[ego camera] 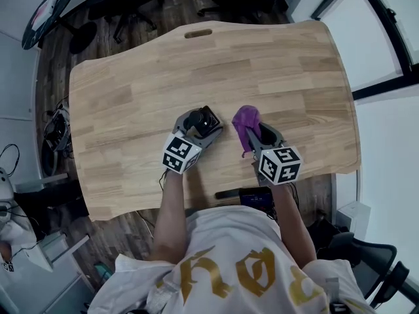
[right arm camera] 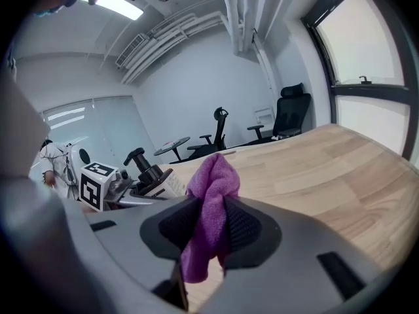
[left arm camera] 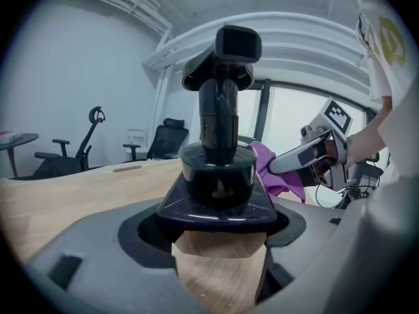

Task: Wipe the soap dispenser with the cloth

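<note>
My left gripper [ego camera: 198, 127] is shut on the black soap dispenser [ego camera: 203, 120], over the table's near middle. In the left gripper view the dispenser [left arm camera: 218, 170] fills the space between the jaws, its pump head [left arm camera: 234, 43] pointing away from me. A purple cloth [ego camera: 247, 120] bunches out of my right gripper [ego camera: 254, 136], which is shut on it just right of the dispenser. The right gripper view shows the cloth [right arm camera: 209, 201] pinched between the pads, with the dispenser [right arm camera: 149, 171] tilted at the left. Whether cloth and dispenser touch I cannot tell.
The wooden table [ego camera: 131, 103] carries only these things, with a cable slot [ego camera: 198, 33] at its far edge. A black device [ego camera: 252, 195] sits at the near edge by the person's body. Office chairs [ego camera: 131, 5] stand beyond the far side, windows to the right.
</note>
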